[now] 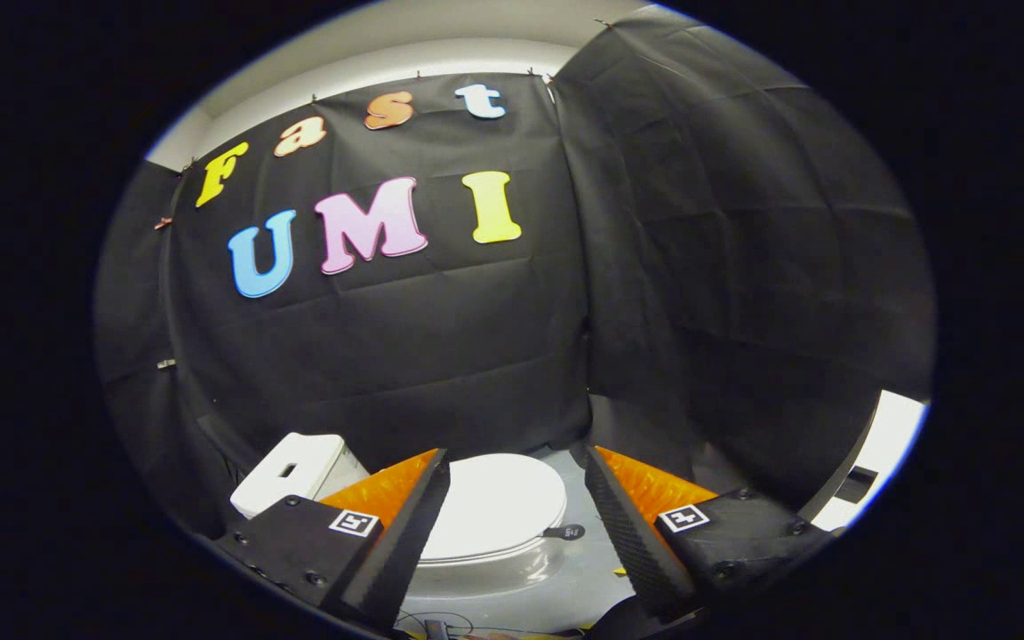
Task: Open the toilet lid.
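Note:
A white toilet stands on the floor below and beyond my fingers. Its oval lid (499, 502) lies flat and closed on the bowl (485, 569). The white tank (292, 473) sits behind it, past my left finger, near the black cloth wall. My gripper (516, 467) hovers above the toilet and is open, its fingers wide apart with nothing between them. The lid shows in the gap between the fingers, well clear of them. The left finger (405, 524) hides the lid's left edge.
Black cloth walls close in behind and to the right of the toilet. A small dark tag (565, 532) lies on the grey floor beside the lid's right side. A bright opening (876, 453) shows low at the far right.

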Demonstrator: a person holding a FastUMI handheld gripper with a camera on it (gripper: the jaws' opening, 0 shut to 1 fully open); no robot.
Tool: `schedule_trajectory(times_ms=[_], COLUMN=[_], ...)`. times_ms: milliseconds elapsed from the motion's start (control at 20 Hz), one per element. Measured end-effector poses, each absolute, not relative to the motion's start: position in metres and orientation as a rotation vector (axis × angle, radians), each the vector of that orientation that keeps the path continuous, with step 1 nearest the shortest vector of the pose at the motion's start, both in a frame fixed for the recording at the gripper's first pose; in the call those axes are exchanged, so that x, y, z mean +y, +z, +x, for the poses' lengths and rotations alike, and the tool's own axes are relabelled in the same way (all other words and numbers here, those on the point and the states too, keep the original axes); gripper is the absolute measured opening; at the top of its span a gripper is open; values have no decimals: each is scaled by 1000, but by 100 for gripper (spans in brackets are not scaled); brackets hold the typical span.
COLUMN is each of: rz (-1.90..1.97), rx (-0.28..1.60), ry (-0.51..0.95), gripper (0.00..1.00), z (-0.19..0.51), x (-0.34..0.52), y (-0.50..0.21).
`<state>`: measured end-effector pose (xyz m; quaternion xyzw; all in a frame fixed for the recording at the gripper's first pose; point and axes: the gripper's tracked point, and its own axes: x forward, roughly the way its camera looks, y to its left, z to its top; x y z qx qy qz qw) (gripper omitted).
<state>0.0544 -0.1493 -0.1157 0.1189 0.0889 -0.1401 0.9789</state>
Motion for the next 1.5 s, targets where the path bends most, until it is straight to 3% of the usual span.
schedule_trajectory(times_ms=[800,1500], rz=[667,1251], rx=[408,543], ry=[-390,-335], gripper=[98,96], z=[128,164], x=[-248,-244], y=[-297,-464])
